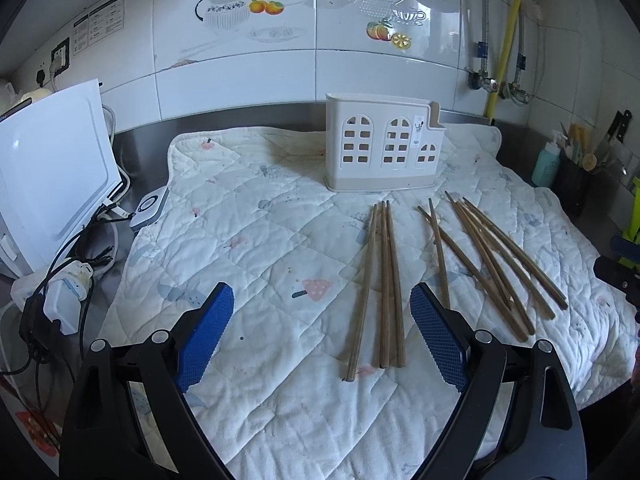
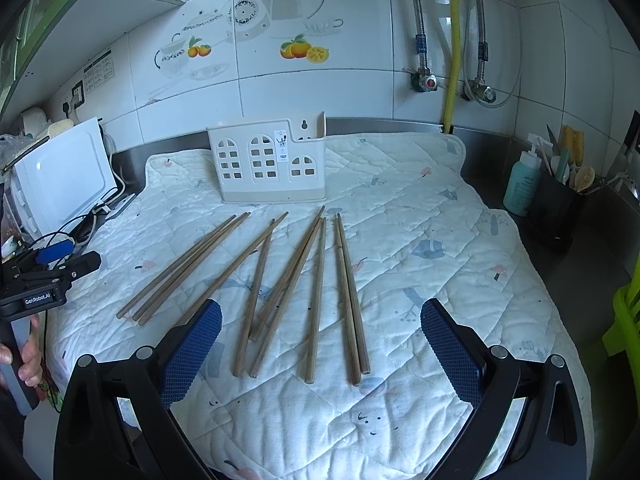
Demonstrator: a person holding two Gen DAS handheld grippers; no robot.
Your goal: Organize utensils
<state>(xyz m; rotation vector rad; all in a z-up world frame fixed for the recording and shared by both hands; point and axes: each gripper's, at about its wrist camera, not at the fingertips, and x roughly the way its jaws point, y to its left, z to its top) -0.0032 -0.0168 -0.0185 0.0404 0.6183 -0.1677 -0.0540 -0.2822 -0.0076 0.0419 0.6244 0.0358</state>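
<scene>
Several wooden chopsticks lie loose on a white quilted mat. In the left wrist view three of them lie side by side just ahead of my left gripper, between its right pad and the centre. More chopsticks fan out to the right. A cream plastic utensil holder with window cut-outs stands upright behind them. In the right wrist view my right gripper hovers over the near ends of the chopsticks, with the holder at the back. Both grippers are open and hold nothing.
A white appliance with cables and plug adapters crowds the left of the steel counter. A teal bottle and a black pot of utensils stand at the right. A hand holds the left gripper.
</scene>
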